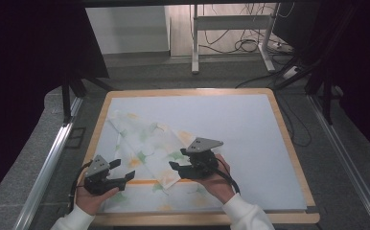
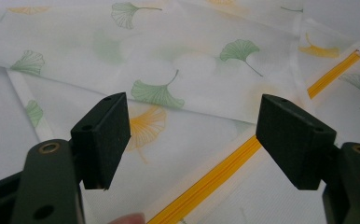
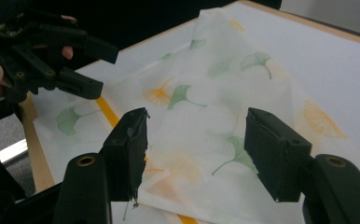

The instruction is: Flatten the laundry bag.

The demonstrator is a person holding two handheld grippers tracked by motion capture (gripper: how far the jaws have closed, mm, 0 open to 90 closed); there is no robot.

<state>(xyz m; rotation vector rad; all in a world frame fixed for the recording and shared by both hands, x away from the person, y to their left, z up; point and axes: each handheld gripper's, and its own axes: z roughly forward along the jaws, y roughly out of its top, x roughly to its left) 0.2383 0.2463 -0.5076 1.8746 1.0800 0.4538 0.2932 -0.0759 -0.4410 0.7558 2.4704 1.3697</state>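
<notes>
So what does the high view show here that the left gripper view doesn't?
High view alone: the whole table with its wooden rim, both hands, the left gripper and right gripper over the near part of the cloth, and the floor with a desk frame and cables beyond.

Left gripper view alone: a close look between that gripper's open jaws, with the green and orange leaf print sharp and a fingertip at the bottom edge.

Both: the white leaf-print cloth lying folded on the table, with its orange zip.

Soft even overhead light; dark surroundings; close views slightly blurred.
</notes>
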